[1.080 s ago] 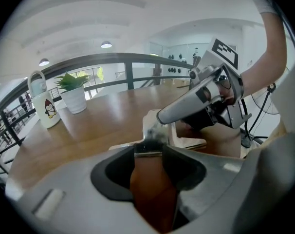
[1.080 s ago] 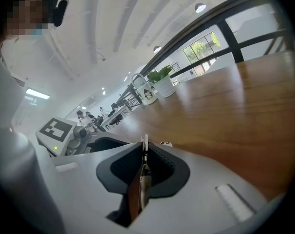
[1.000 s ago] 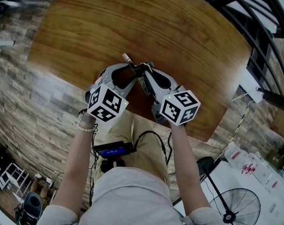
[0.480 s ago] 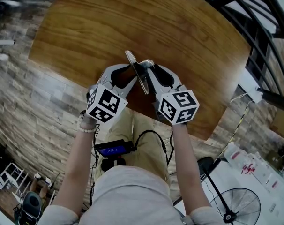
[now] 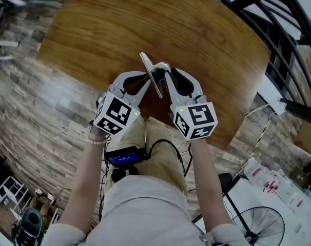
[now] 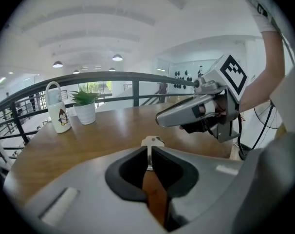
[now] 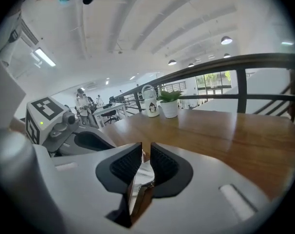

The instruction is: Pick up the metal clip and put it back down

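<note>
The metal clip (image 5: 154,74) hangs in the air above the wooden table (image 5: 207,29), near its front edge, held between both grippers. My left gripper (image 5: 148,77) is shut on one thin metal handle of the clip (image 6: 148,147), which stands upright between its pads. My right gripper (image 5: 164,73) comes in from the right; its jaws have just been closing, and the clip's shiny sheet metal (image 7: 143,176) sits pinched between them. In the left gripper view the right gripper's (image 6: 196,112) body crosses ahead. In the right gripper view the left gripper (image 7: 64,130) lies to the left.
A white penguin bottle (image 6: 57,107) and a potted plant (image 6: 84,106) stand at the table's far edge. A dark railing (image 5: 258,14) runs behind the table. A floor fan (image 5: 263,224) stands at the lower right.
Both grippers have risen from the table with the clip between them. The right gripper has rolled, and the clip now stands more upright.
</note>
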The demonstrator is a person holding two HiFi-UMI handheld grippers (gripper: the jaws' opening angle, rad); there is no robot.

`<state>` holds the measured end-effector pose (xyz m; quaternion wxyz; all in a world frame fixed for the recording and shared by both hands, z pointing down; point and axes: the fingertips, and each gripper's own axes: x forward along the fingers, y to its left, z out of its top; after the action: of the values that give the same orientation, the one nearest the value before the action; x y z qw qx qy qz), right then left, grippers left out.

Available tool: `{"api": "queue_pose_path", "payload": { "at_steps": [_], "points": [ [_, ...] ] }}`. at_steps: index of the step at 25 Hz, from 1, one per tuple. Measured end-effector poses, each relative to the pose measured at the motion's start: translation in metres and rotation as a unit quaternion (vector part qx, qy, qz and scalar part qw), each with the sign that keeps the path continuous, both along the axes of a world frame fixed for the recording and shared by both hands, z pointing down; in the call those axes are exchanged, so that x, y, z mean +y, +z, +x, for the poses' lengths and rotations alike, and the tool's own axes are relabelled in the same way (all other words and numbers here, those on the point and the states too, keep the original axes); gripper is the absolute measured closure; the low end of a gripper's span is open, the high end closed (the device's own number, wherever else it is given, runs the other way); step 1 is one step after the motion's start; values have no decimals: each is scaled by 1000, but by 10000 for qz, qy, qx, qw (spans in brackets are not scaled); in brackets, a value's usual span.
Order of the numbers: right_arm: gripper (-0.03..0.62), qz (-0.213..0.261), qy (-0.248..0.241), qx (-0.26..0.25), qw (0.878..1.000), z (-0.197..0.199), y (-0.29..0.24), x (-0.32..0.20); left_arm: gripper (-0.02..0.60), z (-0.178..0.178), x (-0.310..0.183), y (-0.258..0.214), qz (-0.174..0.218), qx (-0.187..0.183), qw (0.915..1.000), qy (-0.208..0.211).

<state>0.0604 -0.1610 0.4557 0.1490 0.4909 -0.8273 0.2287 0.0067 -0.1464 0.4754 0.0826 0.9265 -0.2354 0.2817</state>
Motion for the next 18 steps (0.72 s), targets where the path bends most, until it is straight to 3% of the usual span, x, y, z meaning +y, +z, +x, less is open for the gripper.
{"api": "queue_pose_path", "payload": {
  "at_steps": [4, 7, 18],
  "points": [
    [583, 171, -17, 159, 9997, -1, -18, 7, 578, -6, 3, -21, 63, 233, 9995, -227],
    [583, 254, 40, 203, 9995, -2, -29, 9, 578, -13, 6, -37, 73, 425, 9985, -349],
    [582, 635, -156, 317, 9974, -7, -82, 33, 578, -36, 16, -99, 514, 567, 9951, -630]
  ]
}}
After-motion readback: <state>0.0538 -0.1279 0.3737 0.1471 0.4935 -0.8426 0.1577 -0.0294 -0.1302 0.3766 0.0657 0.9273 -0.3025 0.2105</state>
